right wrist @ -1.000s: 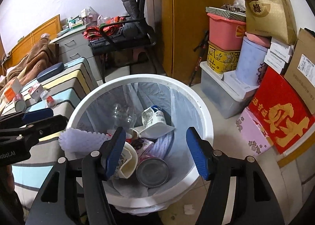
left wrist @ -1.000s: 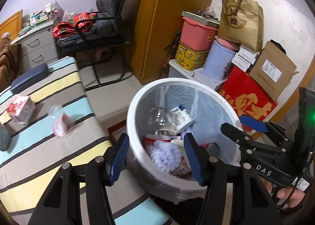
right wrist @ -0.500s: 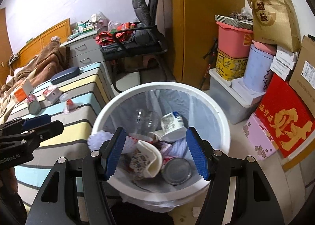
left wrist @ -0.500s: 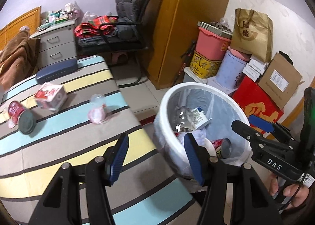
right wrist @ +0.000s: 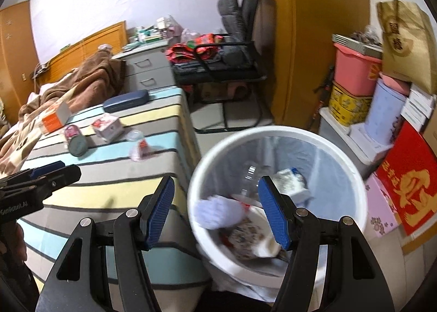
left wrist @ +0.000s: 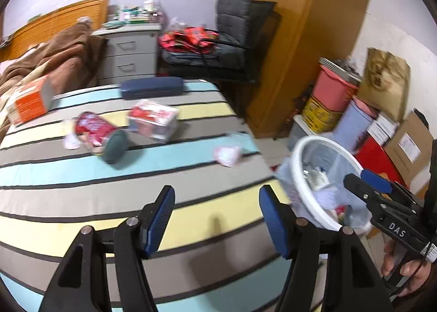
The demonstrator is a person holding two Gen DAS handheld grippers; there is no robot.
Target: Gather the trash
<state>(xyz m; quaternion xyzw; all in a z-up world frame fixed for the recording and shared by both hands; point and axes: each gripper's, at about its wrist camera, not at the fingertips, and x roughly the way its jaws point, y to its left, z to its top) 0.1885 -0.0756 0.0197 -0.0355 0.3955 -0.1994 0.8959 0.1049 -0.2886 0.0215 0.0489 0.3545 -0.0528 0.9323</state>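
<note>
My left gripper (left wrist: pixel 217 219) is open and empty above the striped bed (left wrist: pixel 82 175). On the bed lie a red can (left wrist: pixel 95 129), a red-and-white carton (left wrist: pixel 153 119), a small pink plastic cup (left wrist: pixel 228 155) near the edge and an orange box (left wrist: pixel 28 101). The white bin (right wrist: pixel 352 175) holds several pieces of trash. My right gripper (right wrist: pixel 217 216) is open and empty above the bin's left rim. The bin also shows in the left wrist view (left wrist: pixel 303 148), beside the bed.
A dark blue case (left wrist: pixel 151 88) lies at the far end of the bed. A brown blanket (left wrist: pixel 54 58), grey drawers (left wrist: pixel 128 55) and a black chair (right wrist: pixel 235 66) stand behind. Stacked boxes and tubs (right wrist: pixel 355 93) line the right wall.
Both grippers have swung left, away from the bin and toward the bed. More of the bed and its litter has come into view. Both stay open.
</note>
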